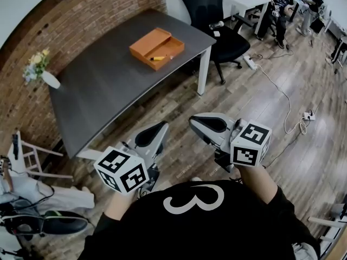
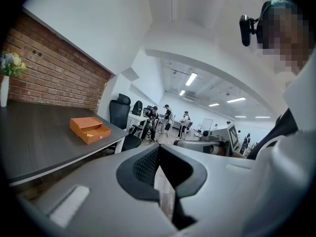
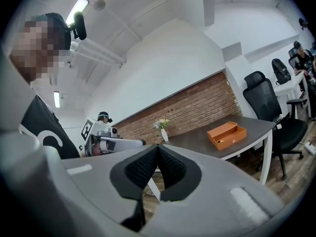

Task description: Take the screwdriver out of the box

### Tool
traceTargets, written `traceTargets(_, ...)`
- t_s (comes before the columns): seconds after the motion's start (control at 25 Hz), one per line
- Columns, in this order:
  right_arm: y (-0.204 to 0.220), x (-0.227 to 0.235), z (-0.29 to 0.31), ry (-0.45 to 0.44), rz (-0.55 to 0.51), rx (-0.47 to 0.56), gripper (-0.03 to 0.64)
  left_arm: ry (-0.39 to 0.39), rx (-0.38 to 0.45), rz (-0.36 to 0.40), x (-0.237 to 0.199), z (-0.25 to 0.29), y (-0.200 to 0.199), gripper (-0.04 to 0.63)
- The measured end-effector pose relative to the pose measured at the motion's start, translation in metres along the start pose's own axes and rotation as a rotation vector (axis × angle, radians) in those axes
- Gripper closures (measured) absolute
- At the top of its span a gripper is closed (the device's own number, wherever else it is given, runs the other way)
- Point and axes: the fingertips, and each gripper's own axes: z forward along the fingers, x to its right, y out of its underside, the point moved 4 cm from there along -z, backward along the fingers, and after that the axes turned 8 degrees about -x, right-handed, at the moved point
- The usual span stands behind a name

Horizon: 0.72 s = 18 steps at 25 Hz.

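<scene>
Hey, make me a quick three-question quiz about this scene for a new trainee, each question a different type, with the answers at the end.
1. True or false: the screwdriver lies outside the orange box.
2. What stands on the table near the brick wall? A) a vase of flowers B) a laptop C) a mug
3. What do the left gripper and the right gripper hold?
Key: 1 false, it lies inside the box. 2 A. 3 Nothing; both are shut and empty, well short of the box.
</scene>
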Motion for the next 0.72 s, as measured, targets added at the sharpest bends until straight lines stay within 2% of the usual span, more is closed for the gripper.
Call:
traceTargets(0.44, 0.000, 0.041, -0.051, 0.031, -0.004, 0.005, 0.615, 0.028, 0.001, 0.026, 0.033, 0.060, -0.004, 0.584)
traceTargets(0.72, -0.001, 0.066, -0.046, 0.027, 0.019, -0.005, 0.615, 0.025, -0.009, 0.002, 0.013, 0.081, -0.011, 0.584)
